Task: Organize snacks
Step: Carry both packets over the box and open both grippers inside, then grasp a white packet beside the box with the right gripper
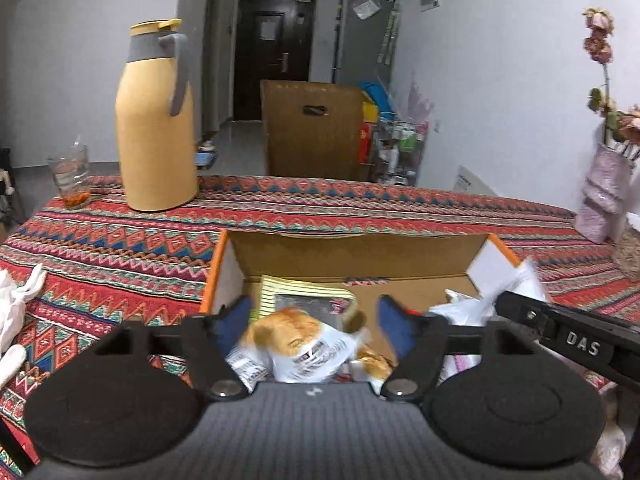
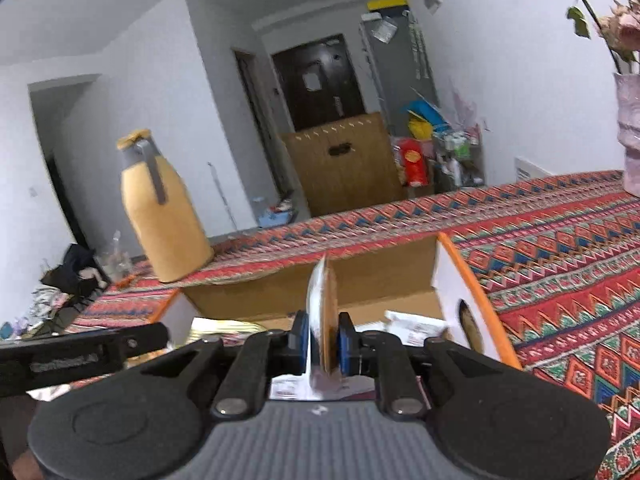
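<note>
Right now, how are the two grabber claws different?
The left gripper is wide open with its blue pads apart above a snack packet, while the right gripper is shut on a thin snack packet held edge-up. The left gripper grips nothing; the right one does. Both are black with blue pads and sit at the cardboard box.

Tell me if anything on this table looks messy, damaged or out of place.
The flowers in the pink vase look wilted and drooping. The glass beside the yellow thermos holds reddish dregs. Snack packets lie jumbled in the cardboard box.
</note>
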Available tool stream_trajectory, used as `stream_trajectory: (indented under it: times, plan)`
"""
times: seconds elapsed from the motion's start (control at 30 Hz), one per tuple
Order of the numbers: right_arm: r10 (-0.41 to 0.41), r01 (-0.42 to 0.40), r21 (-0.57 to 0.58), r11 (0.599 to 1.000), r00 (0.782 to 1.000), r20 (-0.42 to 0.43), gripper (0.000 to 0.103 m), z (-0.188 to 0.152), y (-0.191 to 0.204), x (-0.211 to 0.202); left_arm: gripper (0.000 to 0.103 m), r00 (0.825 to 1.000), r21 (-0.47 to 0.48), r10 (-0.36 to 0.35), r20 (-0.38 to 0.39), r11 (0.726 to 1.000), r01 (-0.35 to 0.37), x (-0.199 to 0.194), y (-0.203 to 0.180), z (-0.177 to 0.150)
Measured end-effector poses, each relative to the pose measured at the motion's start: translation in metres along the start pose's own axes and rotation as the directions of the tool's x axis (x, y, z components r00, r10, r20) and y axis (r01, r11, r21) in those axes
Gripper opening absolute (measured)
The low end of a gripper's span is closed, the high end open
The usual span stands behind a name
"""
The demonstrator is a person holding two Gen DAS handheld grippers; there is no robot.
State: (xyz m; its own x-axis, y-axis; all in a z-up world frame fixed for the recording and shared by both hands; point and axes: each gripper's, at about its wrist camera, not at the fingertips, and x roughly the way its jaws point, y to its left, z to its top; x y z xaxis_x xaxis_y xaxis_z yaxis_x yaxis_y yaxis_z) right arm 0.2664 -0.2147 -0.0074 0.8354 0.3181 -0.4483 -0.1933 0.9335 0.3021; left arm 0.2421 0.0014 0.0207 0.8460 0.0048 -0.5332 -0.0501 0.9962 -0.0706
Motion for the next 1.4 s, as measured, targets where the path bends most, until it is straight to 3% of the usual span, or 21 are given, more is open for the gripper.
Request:
stream_trajectory:
  times: [0.03,0.07,0.1,0.13,0.37,0.67,0.87,1.07,1.27,1.4]
  plan:
    - [-0.014,0.014,0.008,1.0,1.0,-0.004,0.048,-0.001,-0.003,0.002,0.092,1.0,-0.001,0.008,0.009,1.0,-0.008,0.0,0.001,-0.001]
    - [-0.03,0.03,0.018,0.999,1.0,-0.001,0.079,-0.001,-0.006,0.002,0.099,1.0,-0.003,0.012,0.018,1.0,-0.012,-0.001,0.003,-0.002]
    - [-0.075,0.075,0.026,0.997,0.997,0.026,0.099,-0.003,-0.012,-0.002,0.101,1.0,-0.005,0.017,0.024,1.0,-0.017,-0.002,0.004,-0.002]
    - [-0.075,0.075,0.026,0.997,0.997,0.026,0.101,-0.003,-0.012,-0.002,0.103,0.999,-0.008,0.026,0.032,1.0,-0.026,-0.004,0.005,-0.003]
    - [-0.13,0.13,0.005,0.991,0.99,0.06,0.103,-0.004,-0.016,-0.022,0.103,0.998,-0.017,0.052,0.037,0.999,-0.051,-0.016,0.014,-0.006]
    - [-0.092,0.094,-0.071,0.993,0.995,0.03,0.103,-0.025,0.014,-0.05,0.103,0.997,-0.025,0.071,0.025,0.997,-0.07,-0.044,0.035,-0.023]
    - [-0.04,0.032,-0.131,0.991,0.997,-0.063,0.103,-0.057,0.045,-0.059,0.103,0.995,-0.026,0.099,-0.004,0.995,-0.099,-0.063,0.056,-0.042]
    - [-0.021,-0.02,-0.202,0.979,0.98,-0.199,0.103,-0.09,0.092,-0.035,0.103,0.99,-0.051,0.132,-0.053,0.99,-0.135,-0.072,0.085,-0.063]
    - [-0.073,0.018,-0.21,0.978,0.963,-0.259,0.101,-0.1,0.108,-0.008,0.103,0.984,-0.075,0.153,-0.092,0.984,-0.16,-0.077,0.107,-0.08]
    - [-0.102,0.04,-0.221,0.974,0.955,-0.277,0.09,-0.108,0.111,0.002,0.103,0.983,-0.086,0.151,-0.109,0.983,-0.161,-0.078,0.114,-0.087]
